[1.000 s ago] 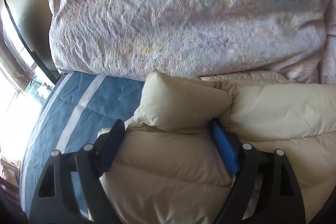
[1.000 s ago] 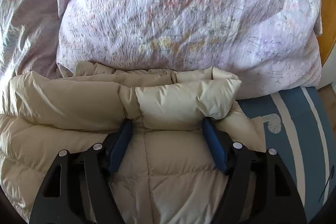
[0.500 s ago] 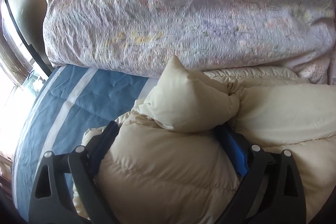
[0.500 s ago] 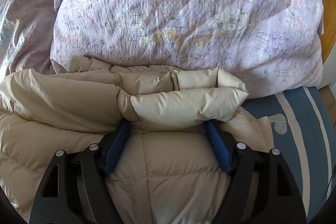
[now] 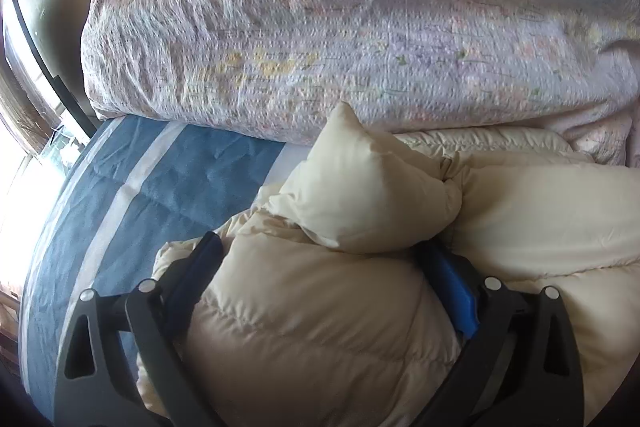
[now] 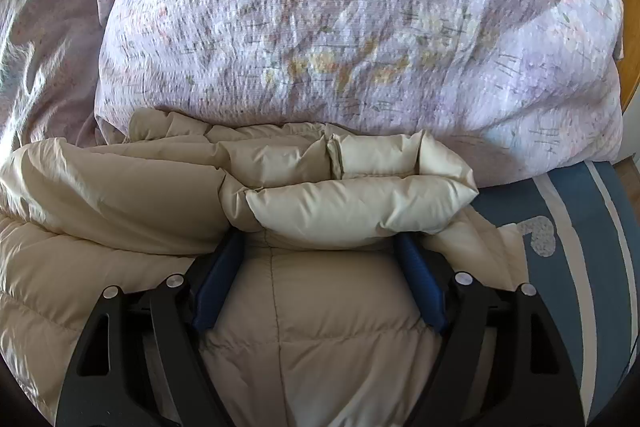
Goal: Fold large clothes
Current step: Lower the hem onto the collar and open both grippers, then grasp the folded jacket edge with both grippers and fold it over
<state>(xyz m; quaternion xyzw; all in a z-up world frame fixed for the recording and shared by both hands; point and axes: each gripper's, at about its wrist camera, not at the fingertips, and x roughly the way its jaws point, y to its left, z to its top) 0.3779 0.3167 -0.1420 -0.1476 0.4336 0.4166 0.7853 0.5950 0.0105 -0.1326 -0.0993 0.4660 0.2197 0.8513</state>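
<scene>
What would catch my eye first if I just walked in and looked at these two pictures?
Probably the puffy cream down jacket heaped in the foreground, its top folded over into a fat roll. Two black grippers with blue pads straddle it, the left gripper and the right gripper, jaws wide. Behind it bulges a big floral lilac duvet, all lying on a blue bedsheet with white stripes.

We placed each fisheye camera behind its gripper's fingers, looking steeply down and close onto the cream puffer jacket (image 5: 320,327). The left wrist view caught the blue striped sheet (image 5: 132,211) at its left, the right wrist view at its right. Both shared the floral duvet (image 6: 360,27) beyond.
</scene>
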